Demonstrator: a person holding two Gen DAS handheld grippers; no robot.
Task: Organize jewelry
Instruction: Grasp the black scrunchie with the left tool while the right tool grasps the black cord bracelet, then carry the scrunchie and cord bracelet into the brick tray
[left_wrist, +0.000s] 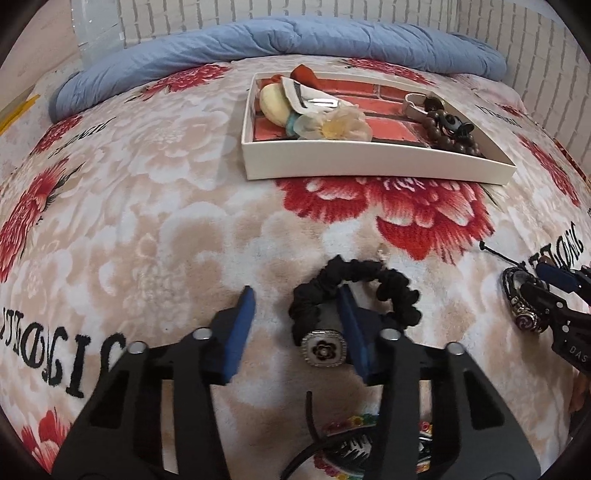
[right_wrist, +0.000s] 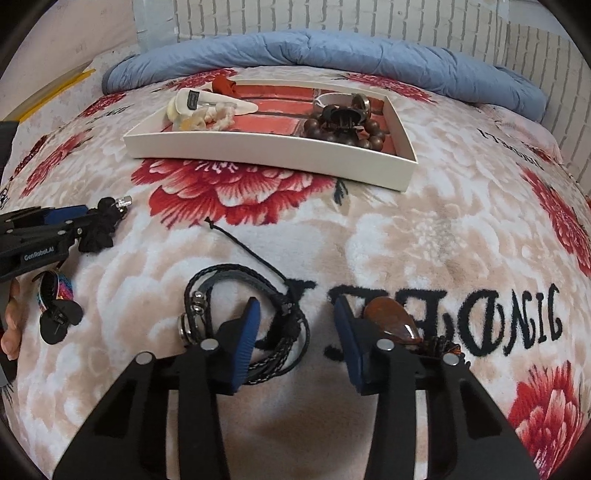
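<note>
Below, we see a black ruffled scrunchie (left_wrist: 354, 291) with a square flower charm; our left gripper (left_wrist: 297, 325) stands apart, its right finger inside the loop. Our right gripper (right_wrist: 295, 332), also apart, straddles a braided black bracelet (right_wrist: 251, 317).

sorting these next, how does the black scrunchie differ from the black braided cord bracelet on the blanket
The black scrunchie is one thick ruffled fabric ring; the braided cord bracelet is several thin cords in loose loops. The scrunchie carries a square silver flower charm; the bracelet has small metal beads and a trailing string. Both are black, lie on the floral blanket outside the white tray.
</note>
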